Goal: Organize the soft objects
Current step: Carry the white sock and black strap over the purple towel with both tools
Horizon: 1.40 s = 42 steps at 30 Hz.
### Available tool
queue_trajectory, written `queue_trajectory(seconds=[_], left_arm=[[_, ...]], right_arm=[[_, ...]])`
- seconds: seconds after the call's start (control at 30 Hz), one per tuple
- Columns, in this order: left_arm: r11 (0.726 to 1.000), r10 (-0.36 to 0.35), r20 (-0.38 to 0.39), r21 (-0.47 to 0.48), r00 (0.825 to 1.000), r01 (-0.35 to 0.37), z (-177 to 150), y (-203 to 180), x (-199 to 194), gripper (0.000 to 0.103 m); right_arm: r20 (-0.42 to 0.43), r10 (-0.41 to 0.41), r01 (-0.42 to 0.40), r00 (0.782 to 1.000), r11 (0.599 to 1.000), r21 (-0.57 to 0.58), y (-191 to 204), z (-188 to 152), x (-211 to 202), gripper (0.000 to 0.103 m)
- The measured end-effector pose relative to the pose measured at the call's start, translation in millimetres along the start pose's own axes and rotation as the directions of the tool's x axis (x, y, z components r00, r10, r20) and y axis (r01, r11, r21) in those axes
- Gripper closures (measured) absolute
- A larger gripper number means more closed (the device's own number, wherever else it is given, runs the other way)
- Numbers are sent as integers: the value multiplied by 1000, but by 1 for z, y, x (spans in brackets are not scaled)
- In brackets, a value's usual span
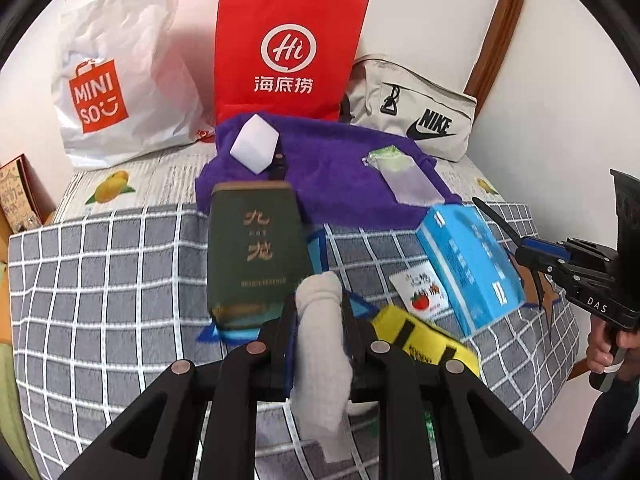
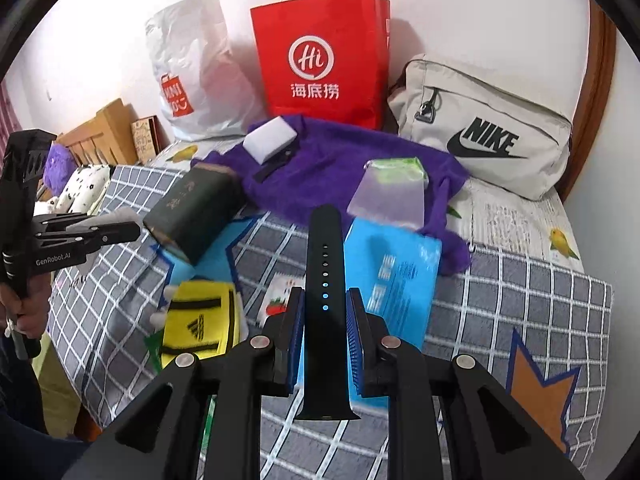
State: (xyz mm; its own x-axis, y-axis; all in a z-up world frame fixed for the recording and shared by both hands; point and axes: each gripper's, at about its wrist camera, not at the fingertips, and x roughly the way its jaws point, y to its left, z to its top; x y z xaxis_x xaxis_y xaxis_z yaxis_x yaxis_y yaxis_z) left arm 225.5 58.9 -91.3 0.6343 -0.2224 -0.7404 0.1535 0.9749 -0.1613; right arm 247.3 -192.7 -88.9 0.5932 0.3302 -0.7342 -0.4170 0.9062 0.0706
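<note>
On the left wrist view we find the left gripper [image 1: 318, 344] nearly closed, its pads pressing a rolled white cloth [image 1: 320, 344] from both sides; the roll's long axis runs along the fingers, its far end poking out beyond the tips and its near end hanging below them. Beyond it on the grey checked blanket [image 1: 120, 272] lie a dark green box [image 1: 252, 252], a yellow and black pad [image 1: 424, 340], a blue carton [image 1: 468, 264] and a small printed sachet [image 1: 424, 288]; farther back a purple towel [image 1: 340, 176] carries a white sponge block [image 1: 254, 146] and a clear pouch [image 1: 404, 176]. Against the wall stand a white plastic bag [image 1: 116, 80], a red paper bag [image 1: 284, 52] and a beige pouch bag [image 1: 420, 116]. At the right edge we note the right gripper [image 1: 532, 256] held by a hand [image 1: 604, 350]. On the right wrist view that gripper [image 2: 326, 336] is likewise narrowed onto a black perforated strap [image 2: 326, 300], which lies lengthwise along the fingers and projects past both ends of them. The bags stand straight ahead of both tools and well apart from them. We judge the left hand nearer the white bag and the right nearer the beige one, the red bag lying between, so either held item must travel forward over the clutter, end first.
</note>
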Motion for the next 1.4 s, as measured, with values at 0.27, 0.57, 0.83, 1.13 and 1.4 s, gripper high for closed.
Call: queue_trajectory(seconds=[0.27, 0.57, 0.83, 1.13, 1.4], left_arm=[[1000, 6, 8, -20, 1000, -6, 30, 5, 16, 86], [999, 18, 2, -38, 1000, -18, 63, 14, 37, 86], [998, 28, -8, -60, 1000, -28, 97, 28, 64, 86], [998, 22, -51, -52, 998, -24, 127, 38, 98, 86], [1000, 14, -101, -20, 995, -16, 145, 39, 131, 86]], right_arm=[[27, 23, -23, 999, 1000, 13, -14, 35, 22, 83], [40, 57, -59, 998, 997, 50, -28, 65, 50, 83], [42, 69, -72, 997, 995, 69, -38, 94, 80, 83], [21, 82, -83, 996, 994, 66, -46, 123, 117, 83], [-21, 75, -73, 997, 995, 73, -53, 135, 145, 83]])
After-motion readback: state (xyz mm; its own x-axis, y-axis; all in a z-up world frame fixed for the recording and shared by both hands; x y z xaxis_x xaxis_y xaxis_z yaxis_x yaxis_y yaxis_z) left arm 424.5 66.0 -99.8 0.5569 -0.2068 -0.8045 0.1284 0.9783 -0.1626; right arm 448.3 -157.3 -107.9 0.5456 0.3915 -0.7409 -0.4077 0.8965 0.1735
